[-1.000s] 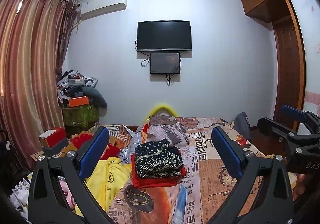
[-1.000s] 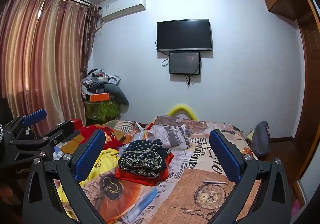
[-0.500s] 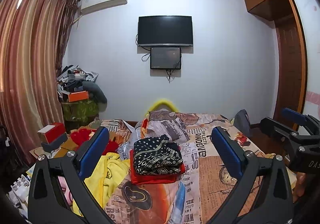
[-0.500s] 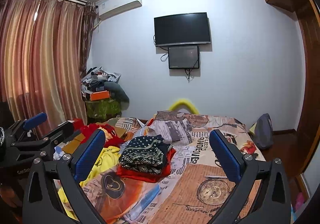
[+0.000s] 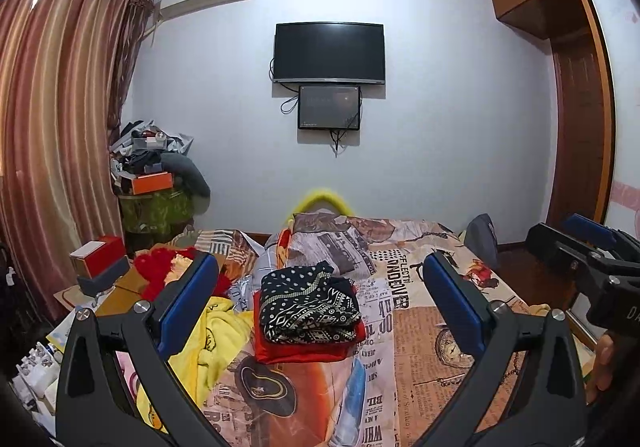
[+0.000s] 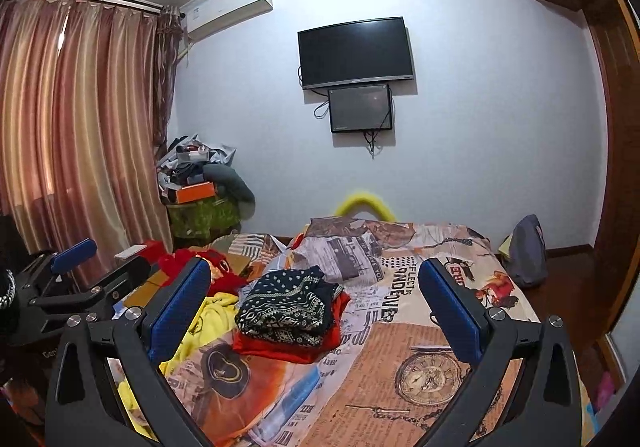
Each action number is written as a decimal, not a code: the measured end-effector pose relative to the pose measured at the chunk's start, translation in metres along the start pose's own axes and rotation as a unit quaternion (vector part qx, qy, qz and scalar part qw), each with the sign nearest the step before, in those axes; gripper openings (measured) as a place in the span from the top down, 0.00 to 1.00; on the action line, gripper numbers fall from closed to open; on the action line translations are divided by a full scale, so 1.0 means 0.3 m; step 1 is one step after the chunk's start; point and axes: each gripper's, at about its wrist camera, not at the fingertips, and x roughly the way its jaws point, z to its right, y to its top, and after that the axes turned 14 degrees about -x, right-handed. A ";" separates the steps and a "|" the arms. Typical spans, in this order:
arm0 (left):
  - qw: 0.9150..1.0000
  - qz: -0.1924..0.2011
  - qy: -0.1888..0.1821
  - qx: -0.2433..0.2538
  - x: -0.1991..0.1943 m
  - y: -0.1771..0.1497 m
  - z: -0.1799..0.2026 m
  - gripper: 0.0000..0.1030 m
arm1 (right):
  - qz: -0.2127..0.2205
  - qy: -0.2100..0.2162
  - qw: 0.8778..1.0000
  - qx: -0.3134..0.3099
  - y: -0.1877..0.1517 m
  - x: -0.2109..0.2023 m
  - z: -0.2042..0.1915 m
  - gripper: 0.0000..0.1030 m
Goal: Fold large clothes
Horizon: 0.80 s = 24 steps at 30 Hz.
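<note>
Clothes lay on the bed point(image 5: 432, 331) in the left wrist view: a folded black patterned garment point(image 5: 308, 305) stacked on a folded red one point(image 5: 304, 351), with a loose yellow garment point(image 5: 216, 339) crumpled just beside them to the left. The left gripper point(image 5: 320, 303) hung released above the bed, grasping nothing. The yellow piece looked soft, light and limp; it would likely sag, so a hem or shoulder edge seemed the best hold.

From the right wrist view, the same stack point(image 6: 286, 311) sat near the bed's middle and the yellow garment point(image 6: 204, 317) spilled towards the left edge. The right gripper point(image 6: 316, 299) was also spread wide and empty, well apart from any cloth.
</note>
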 end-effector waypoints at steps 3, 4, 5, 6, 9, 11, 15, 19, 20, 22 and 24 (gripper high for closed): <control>1.000 -0.005 -0.006 -0.003 0.009 0.002 0.002 0.00 | -0.001 -0.002 1.000 0.002 0.000 0.004 0.006 0.00; 1.000 -0.005 -0.006 -0.004 0.012 0.002 0.003 0.00 | -0.002 -0.004 1.000 0.002 0.001 0.003 0.008 0.00; 1.000 -0.005 -0.005 -0.004 0.012 0.002 0.002 0.00 | -0.002 -0.005 1.000 0.001 0.001 0.002 0.009 0.00; 1.000 -0.004 -0.005 -0.005 0.013 0.002 0.001 0.00 | -0.002 -0.006 1.000 0.001 0.002 0.002 0.010 0.00; 1.000 -0.004 -0.009 -0.006 0.010 0.001 0.002 0.00 | -0.001 -0.007 1.000 0.002 0.004 0.001 0.013 0.00; 1.000 -0.004 -0.011 -0.006 0.010 0.001 0.003 0.00 | -0.001 -0.008 1.000 0.002 0.005 0.001 0.014 0.00; 1.000 -0.005 -0.013 -0.007 0.012 0.000 0.000 0.00 | 0.000 -0.012 1.000 -0.002 0.007 0.003 0.006 0.00; 1.000 -0.007 -0.017 -0.014 0.008 -0.003 -0.001 0.00 | 0.001 -0.013 1.000 -0.006 0.009 0.004 -0.003 0.00; 1.000 -0.008 -0.017 -0.015 0.008 -0.004 -0.001 0.00 | 0.001 -0.013 1.000 -0.006 0.009 0.004 -0.003 0.00; 1.000 -0.007 -0.015 -0.014 0.007 -0.005 -0.001 0.00 | 0.000 -0.012 1.000 -0.006 0.009 0.004 -0.004 0.00; 1.000 -0.007 -0.012 -0.014 0.003 -0.009 -0.002 0.00 | -0.001 -0.010 1.000 -0.005 0.010 0.006 -0.006 0.00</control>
